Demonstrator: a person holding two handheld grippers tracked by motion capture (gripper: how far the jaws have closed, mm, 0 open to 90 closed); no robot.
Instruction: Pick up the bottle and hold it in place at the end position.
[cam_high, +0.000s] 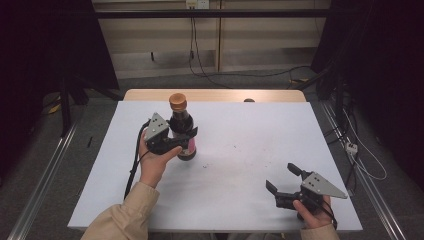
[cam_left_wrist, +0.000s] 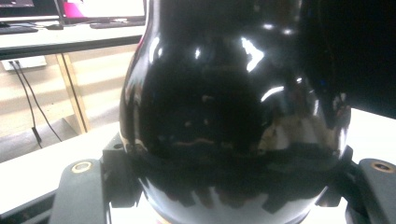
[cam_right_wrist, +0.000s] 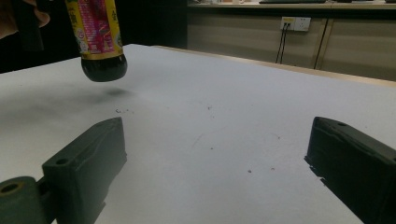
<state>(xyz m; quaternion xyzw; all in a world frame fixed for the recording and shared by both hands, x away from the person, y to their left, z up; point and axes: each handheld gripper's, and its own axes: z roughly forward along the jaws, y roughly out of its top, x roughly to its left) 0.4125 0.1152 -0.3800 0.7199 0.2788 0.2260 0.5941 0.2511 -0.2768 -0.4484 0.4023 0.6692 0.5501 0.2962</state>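
A dark glass bottle (cam_high: 181, 127) with an orange cap and a red and yellow label hangs upright above the white table (cam_high: 240, 150), left of centre. My left gripper (cam_high: 182, 135) is shut on its dark body, and both jaws hug the rounded glass (cam_left_wrist: 233, 116) in the left gripper view. In the right gripper view the bottle's base (cam_right_wrist: 103, 65) floats clear of the tabletop over its shadow. My right gripper (cam_high: 283, 178) rests near the table's front right edge, open, with nothing between its jaws.
Bare white tabletop (cam_right_wrist: 224, 121) with a few small dark specks stretches between the two grippers. A small dark object (cam_high: 248, 100) lies at the table's far wooden edge. Cables (cam_high: 350, 145) run over the floor to the right of the table.
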